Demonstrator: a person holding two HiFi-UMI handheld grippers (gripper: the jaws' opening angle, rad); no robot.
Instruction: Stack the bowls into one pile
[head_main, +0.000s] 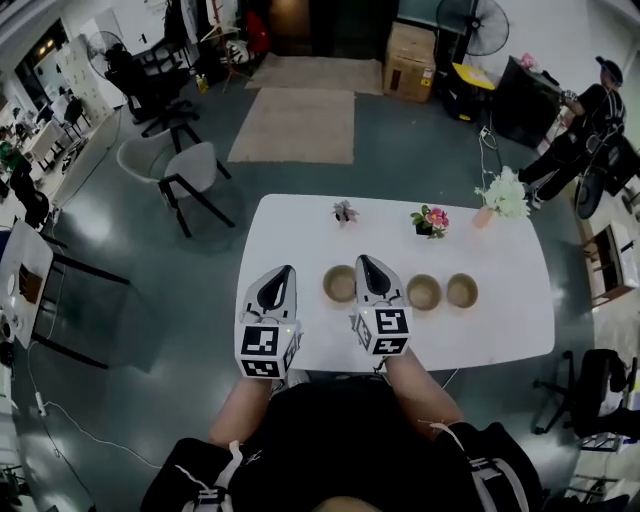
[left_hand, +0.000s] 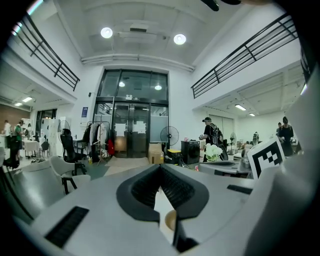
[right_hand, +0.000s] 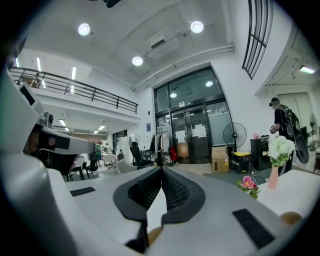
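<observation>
Bowls (head_main: 423, 292) sat apart in row on table (head_main: 500, 335), unstacked. Left gripper (head_main: 288, 272) and right gripper (head_main: 364, 262) hovered beside them, jaws closed, empty. Best: open first, pinch one rim, lower centred into neighbour.

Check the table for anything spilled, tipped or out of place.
Nothing stands out. The left bowl, middle bowl and right bowl sit upright in a row on the table, not yet stacked; the pink flowers and white flowers stand upright.

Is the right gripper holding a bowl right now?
No, the right gripper has its fingers closed together with nothing between them.
</observation>
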